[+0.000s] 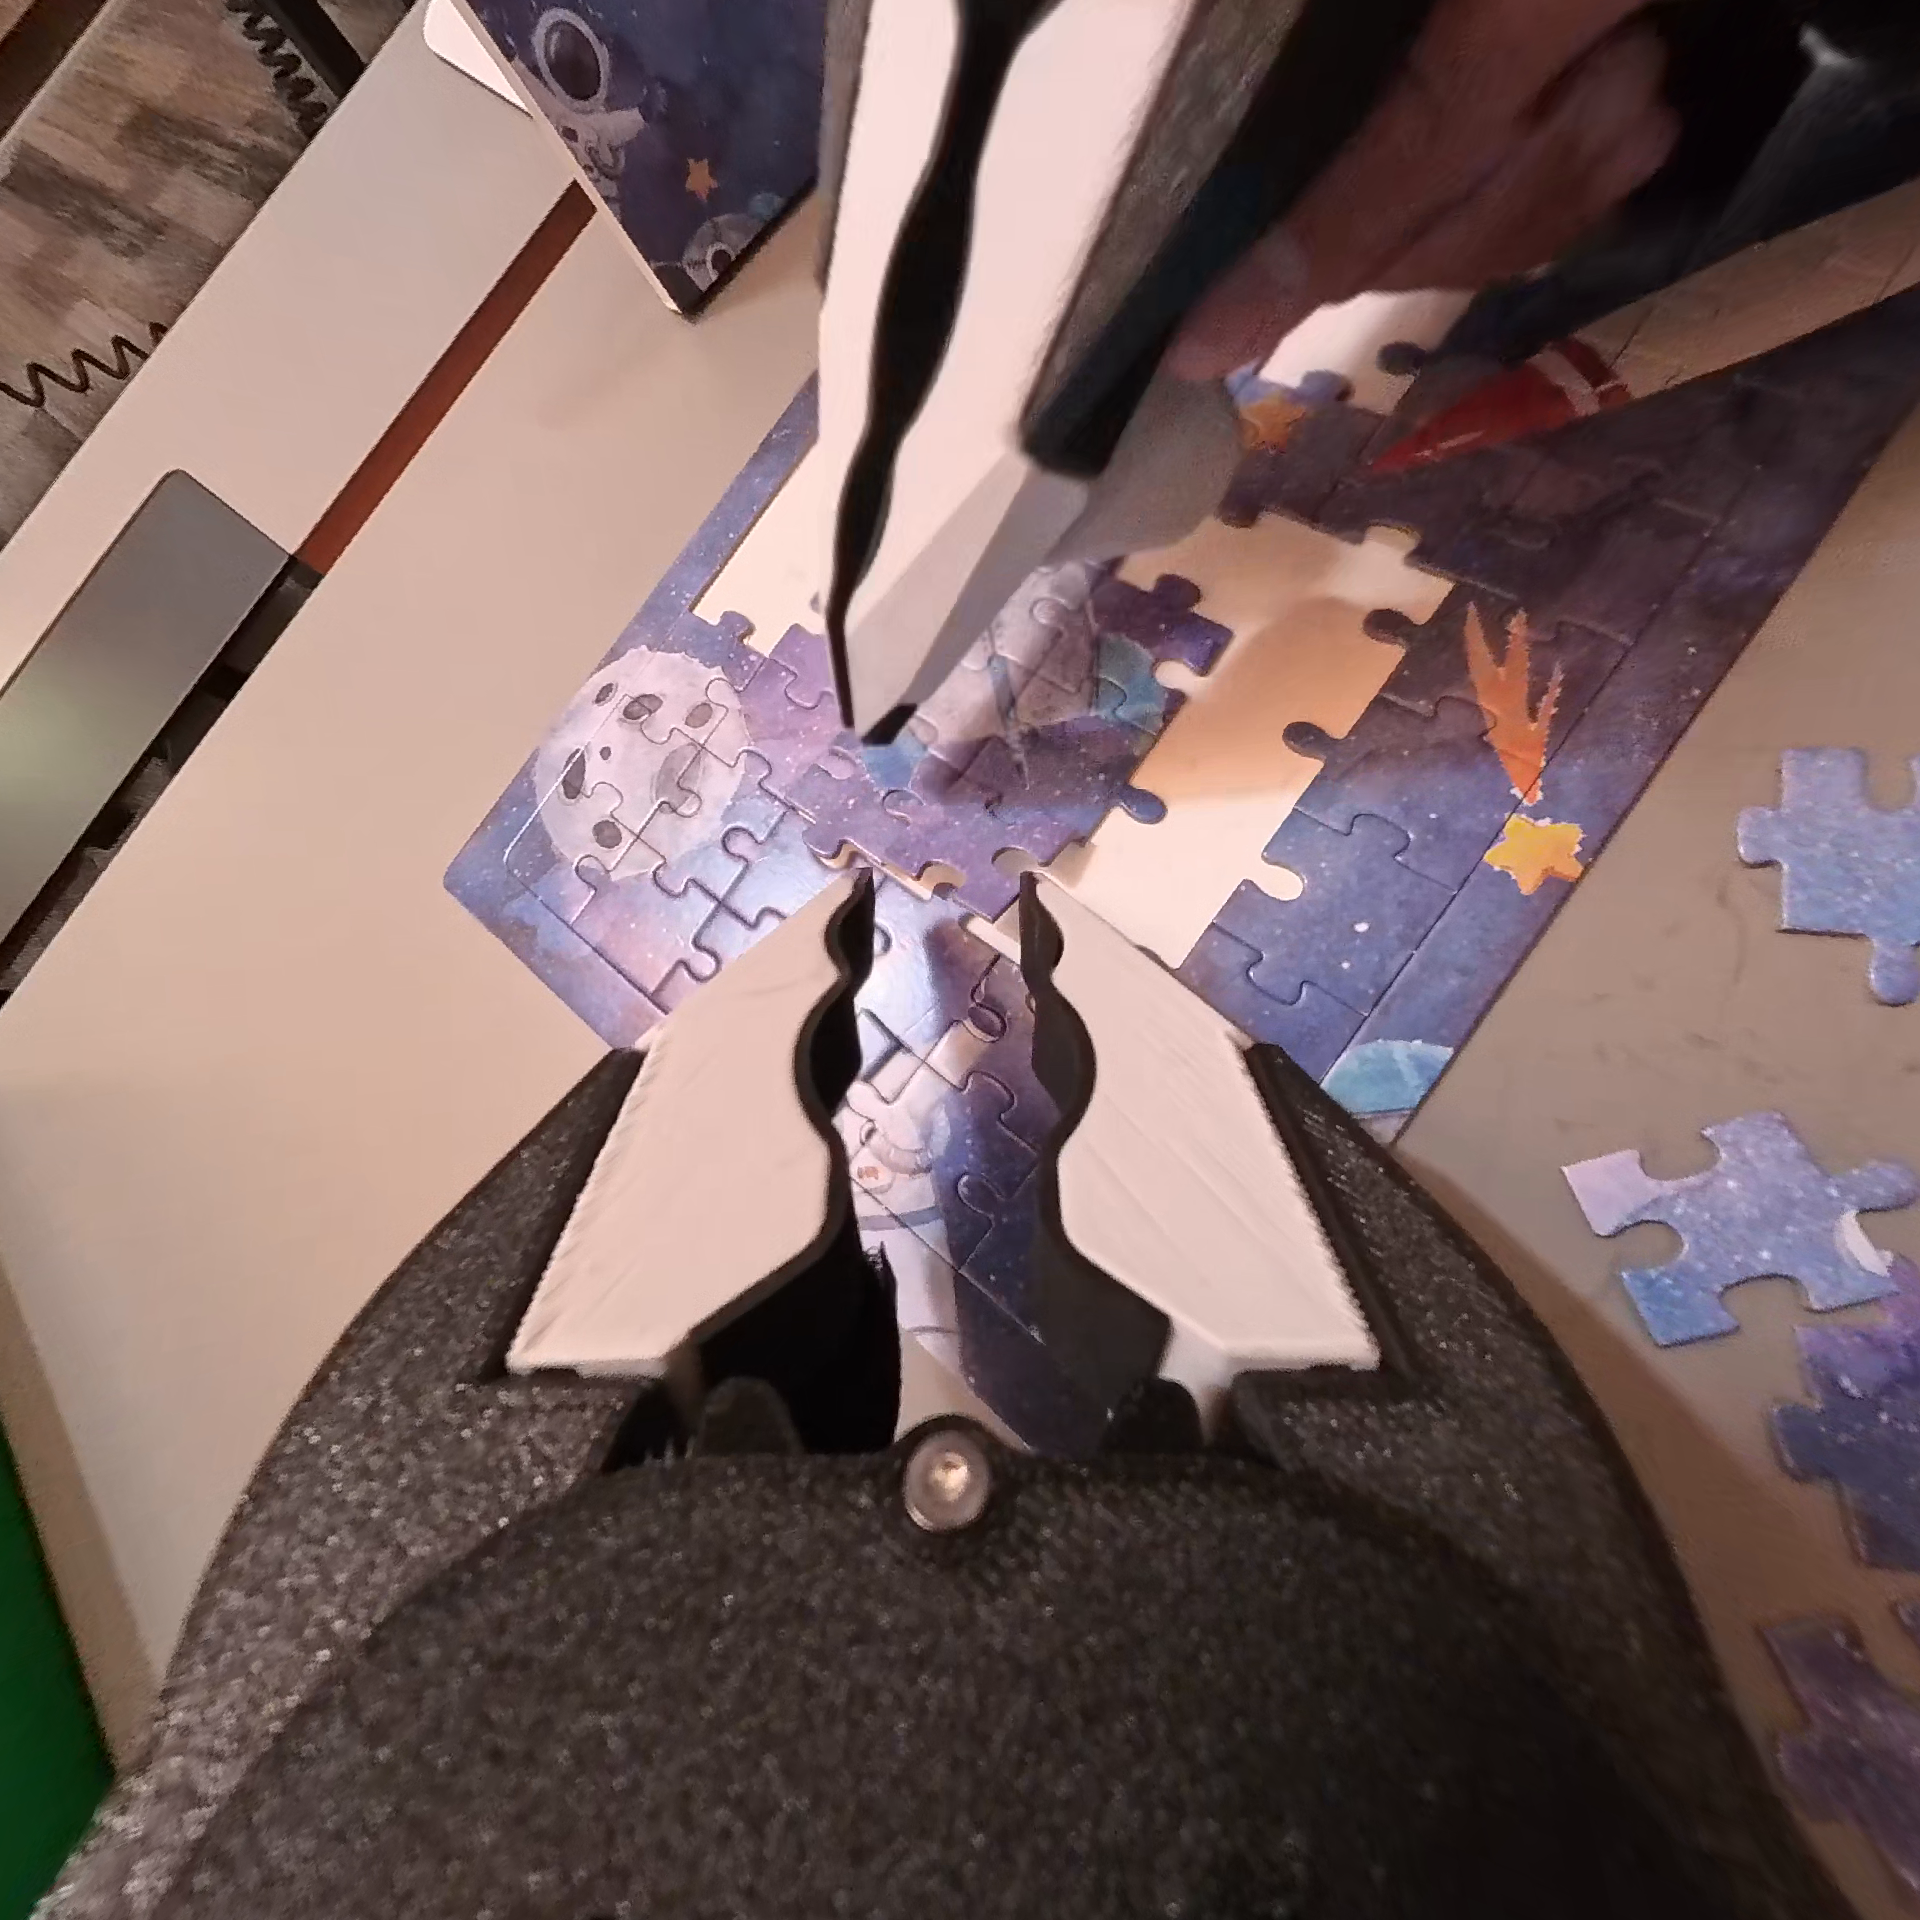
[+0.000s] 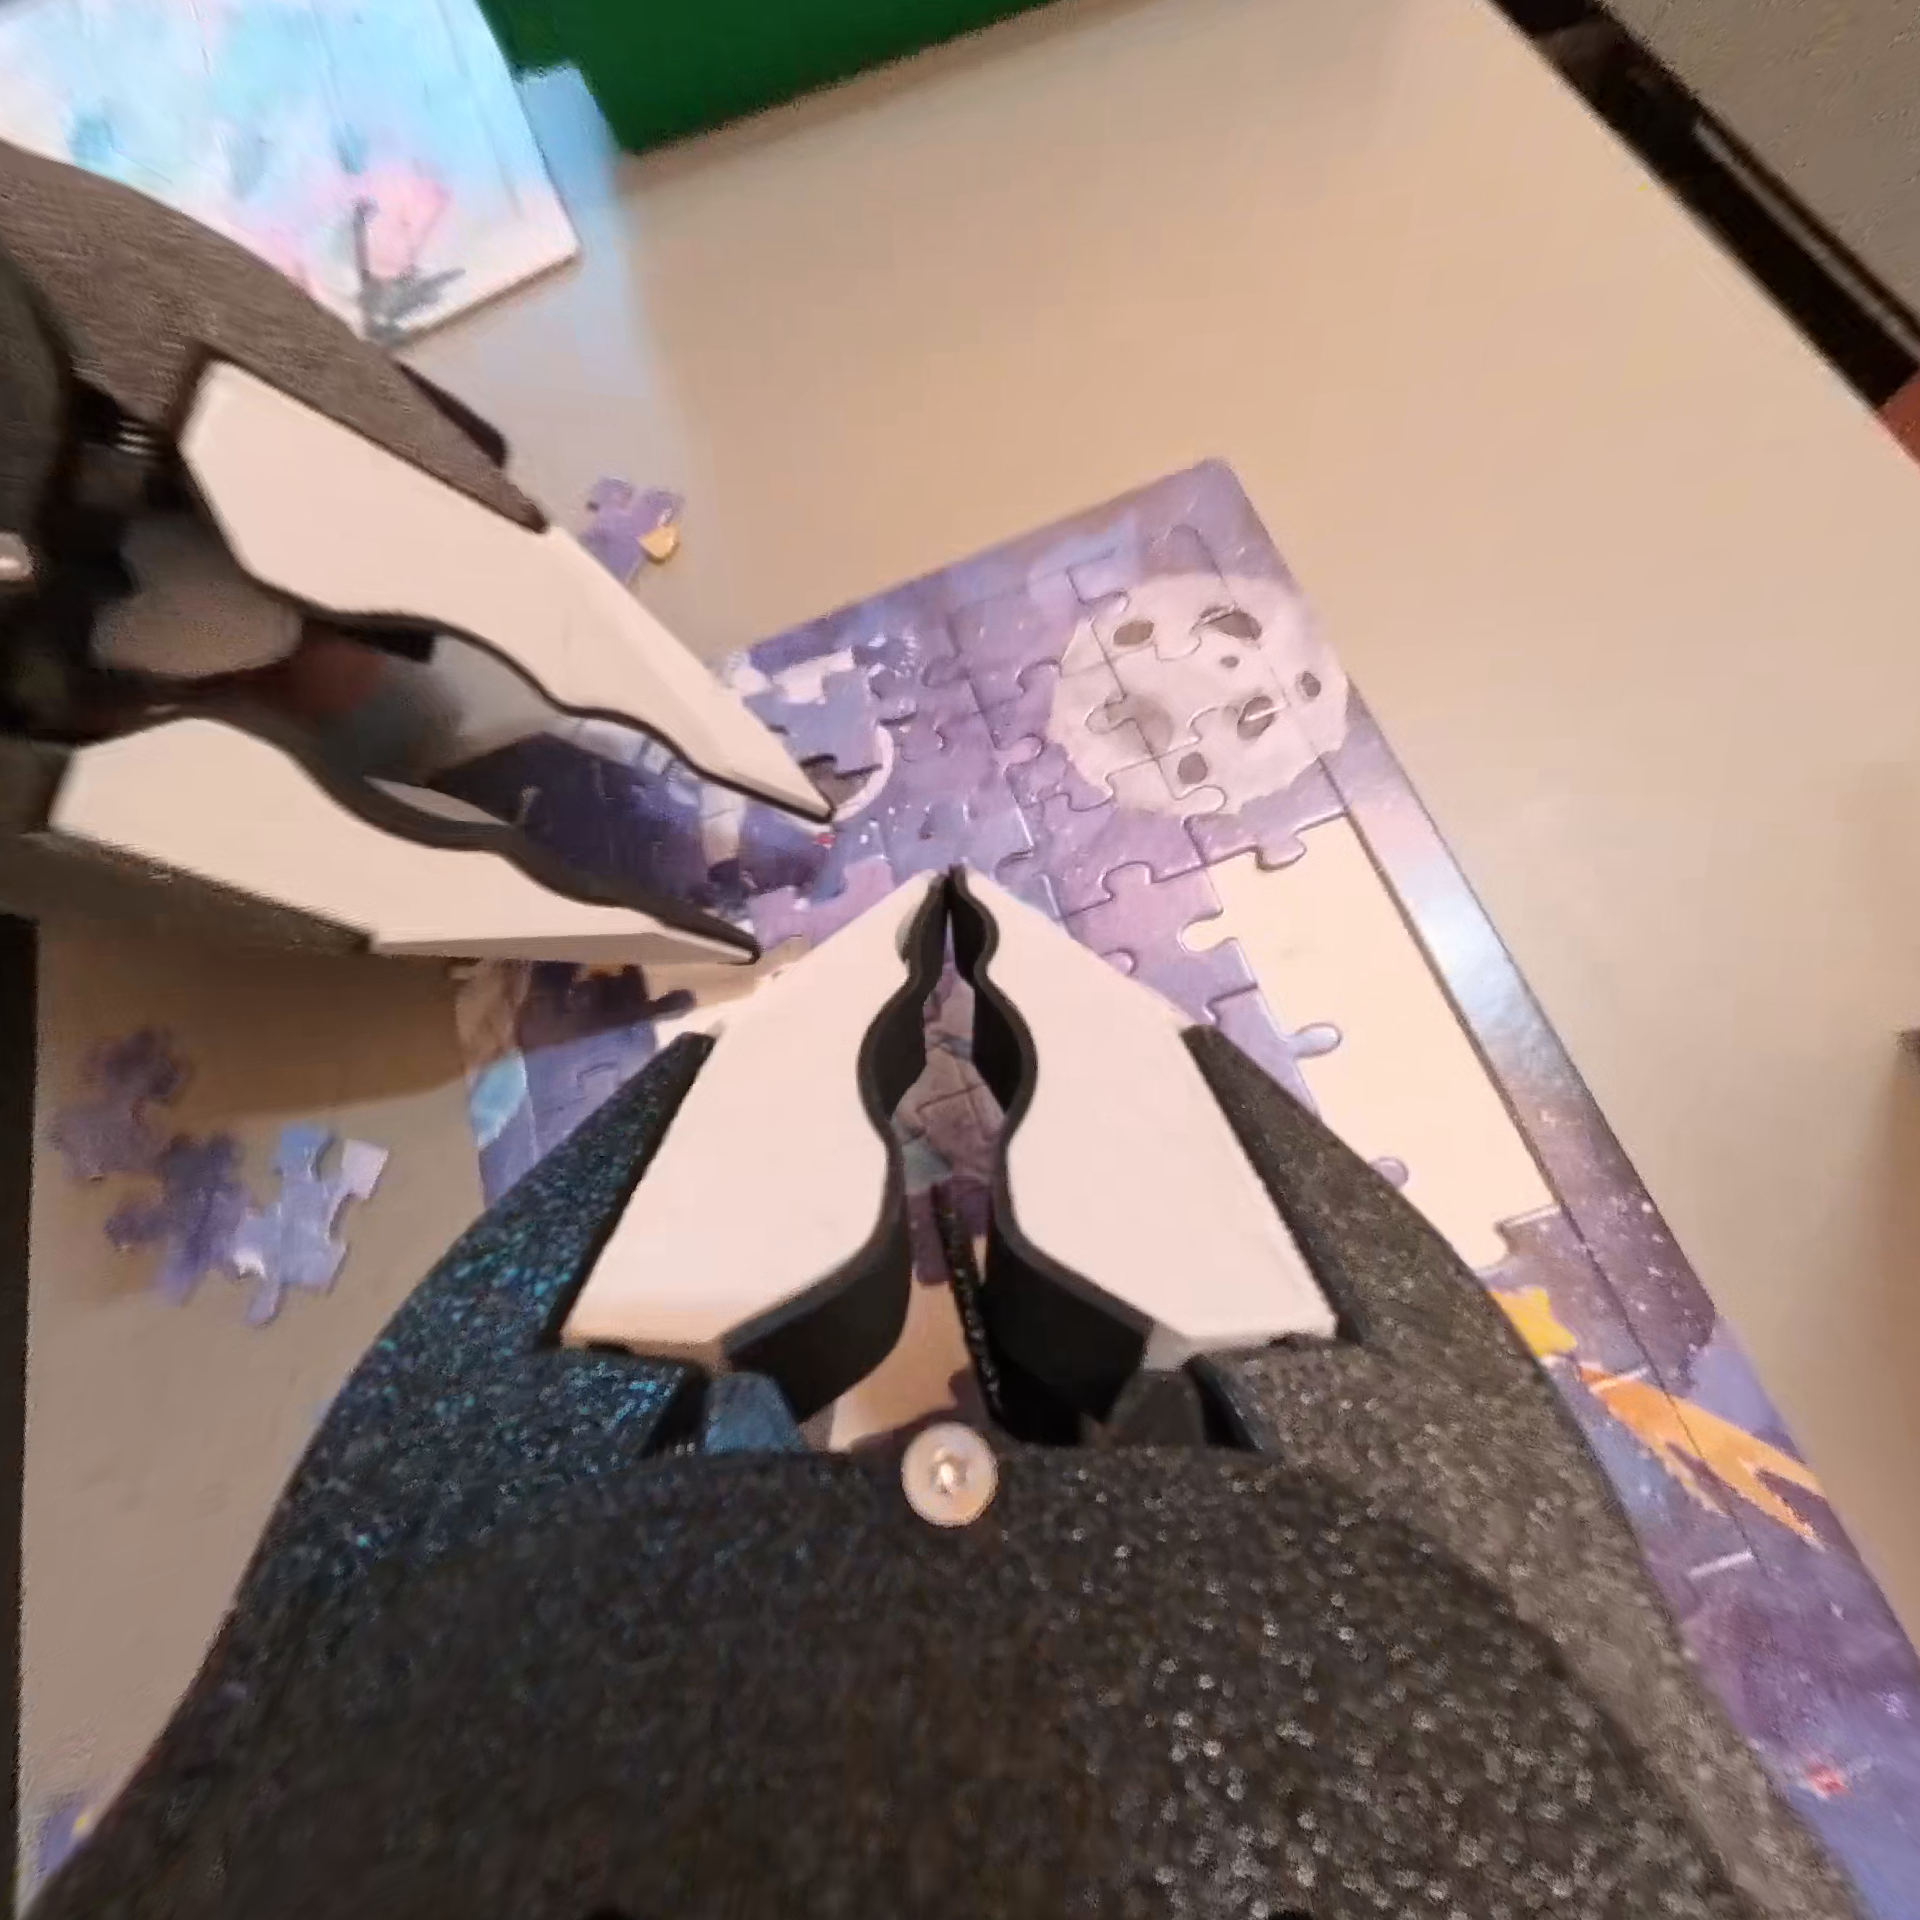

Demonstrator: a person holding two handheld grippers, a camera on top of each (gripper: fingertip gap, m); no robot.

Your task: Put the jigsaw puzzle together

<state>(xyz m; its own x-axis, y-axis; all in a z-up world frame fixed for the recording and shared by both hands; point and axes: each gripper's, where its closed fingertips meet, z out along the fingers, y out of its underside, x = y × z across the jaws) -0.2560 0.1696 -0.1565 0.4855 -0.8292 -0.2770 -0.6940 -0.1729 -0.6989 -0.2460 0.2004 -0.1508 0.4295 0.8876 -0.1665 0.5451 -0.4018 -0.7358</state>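
Observation:
A space-themed jigsaw puzzle point(image 1: 644, 748) lies partly assembled on the beige table, with a pale moon, a comet and a star. It also shows in the right wrist view point(image 2: 1174, 727). An unfilled gap point(image 1: 1247, 665) runs through its middle. My left gripper point(image 1: 945, 883) is open and empty, its tips at the near edge of a purple piece point(image 1: 914, 821) whose edge looks slightly raised. My right gripper point(image 2: 951, 878) is shut, with nothing visible between its fingers. In the left wrist view the right gripper point(image 1: 847, 717) points down onto the far side of that piece. The left gripper also shows in the right wrist view point(image 2: 787, 881).
Several loose pieces point(image 1: 1745, 1216) lie right of the puzzle, also in the right wrist view point(image 2: 239, 1195). A puzzle box point(image 1: 665, 135) stands at the back. A pale picture board point(image 2: 291, 156) and a green object point(image 2: 727, 62) lie beyond. A hand point(image 1: 1507, 156) holds the right gripper. Only a small space, under 4 cm, lies between the two pairs of fingers. From the right gripper's tips to the space-themed jigsaw puzzle point(image 1: 644, 748) is close to 7 cm. Seen from the right wrist view point(image 2: 1197, 695) as well.

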